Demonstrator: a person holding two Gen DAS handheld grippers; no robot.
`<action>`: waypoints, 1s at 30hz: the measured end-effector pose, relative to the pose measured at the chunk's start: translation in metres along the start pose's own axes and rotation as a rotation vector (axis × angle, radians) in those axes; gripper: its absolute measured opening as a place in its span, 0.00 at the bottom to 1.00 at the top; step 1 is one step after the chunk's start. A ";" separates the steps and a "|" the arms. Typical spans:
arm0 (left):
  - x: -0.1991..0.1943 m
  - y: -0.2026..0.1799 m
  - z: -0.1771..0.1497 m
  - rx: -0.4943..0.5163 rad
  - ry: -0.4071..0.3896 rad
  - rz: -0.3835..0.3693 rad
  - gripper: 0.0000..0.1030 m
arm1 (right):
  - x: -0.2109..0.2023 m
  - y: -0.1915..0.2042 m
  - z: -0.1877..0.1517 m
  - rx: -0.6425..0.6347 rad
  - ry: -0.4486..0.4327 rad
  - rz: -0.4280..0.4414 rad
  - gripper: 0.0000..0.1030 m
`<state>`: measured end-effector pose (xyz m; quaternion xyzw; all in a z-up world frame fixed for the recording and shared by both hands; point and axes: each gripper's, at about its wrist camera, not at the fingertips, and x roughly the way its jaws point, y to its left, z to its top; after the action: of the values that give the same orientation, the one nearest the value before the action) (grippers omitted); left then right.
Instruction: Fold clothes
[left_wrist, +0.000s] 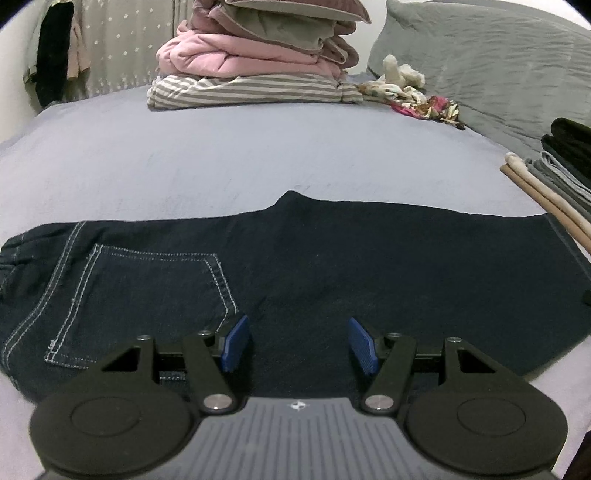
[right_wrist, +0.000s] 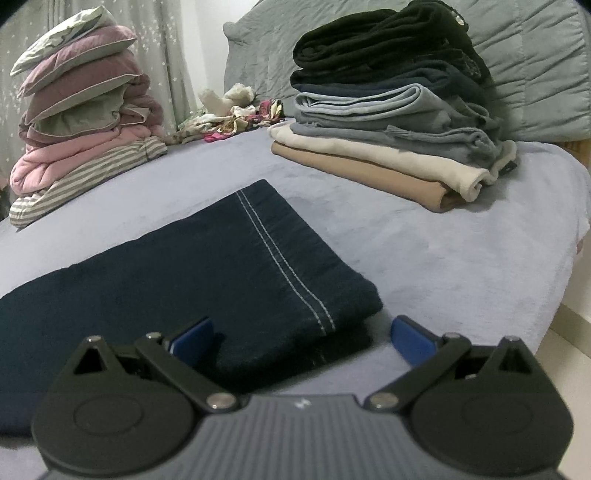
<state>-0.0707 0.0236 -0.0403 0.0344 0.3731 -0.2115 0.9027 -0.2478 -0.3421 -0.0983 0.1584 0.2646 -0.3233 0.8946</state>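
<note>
The left hand-held gripper (left_wrist: 299, 345) stands wide open and holds nothing; its blue pads (left_wrist: 236, 343) hover just above the near edge of the dark jeans (left_wrist: 295, 266), beside the stitched back pocket (left_wrist: 147, 291). The right hand-held gripper (right_wrist: 301, 338) is also spread wide and empty, its pads (right_wrist: 194, 339) straddling the near corner of the leg hem (right_wrist: 288, 266), where the double line of pale stitching runs.

The jeans lie flat across the bed (left_wrist: 221, 158), apparently folded lengthwise so one leg rests on the other, waist toward the left, hems toward the right. That lie would suit either a pair just laid and smoothed for the next fold or one being released after a lengthwise fold; the pictures do not settle which. Judged from this, any crosswise fold would go best if each gripper pinched through both denim layers at once, close to the edge, and the two lifted level so the legs stay aligned. Denim is stiff and heavy, so a shallow bite on the top layer alone could slip or drag the lower leg askew.

The bed's cover is a soft, pale lavender sheet that may wrinkle under dragging. A stack of folded clothes (right_wrist: 388, 122) sits near the hems against a grey quilted pillow (right_wrist: 535, 66). Farther off stand a pile of pink bedding (left_wrist: 258, 55), loose floral cloth (left_wrist: 417, 103) and a star-patterned curtain (left_wrist: 122, 40).
</note>
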 end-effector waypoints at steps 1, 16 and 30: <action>0.000 0.000 0.000 0.000 0.001 0.000 0.58 | 0.001 0.001 0.000 -0.001 -0.002 0.001 1.00; 0.005 0.003 0.000 0.000 0.010 0.001 0.59 | -0.001 -0.031 -0.003 0.361 -0.101 0.185 1.00; 0.010 0.002 0.001 0.010 0.008 0.006 0.59 | -0.004 -0.069 -0.010 0.769 0.048 0.367 0.86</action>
<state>-0.0627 0.0218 -0.0461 0.0407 0.3757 -0.2107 0.9016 -0.2993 -0.3866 -0.1119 0.5324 0.1132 -0.2302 0.8067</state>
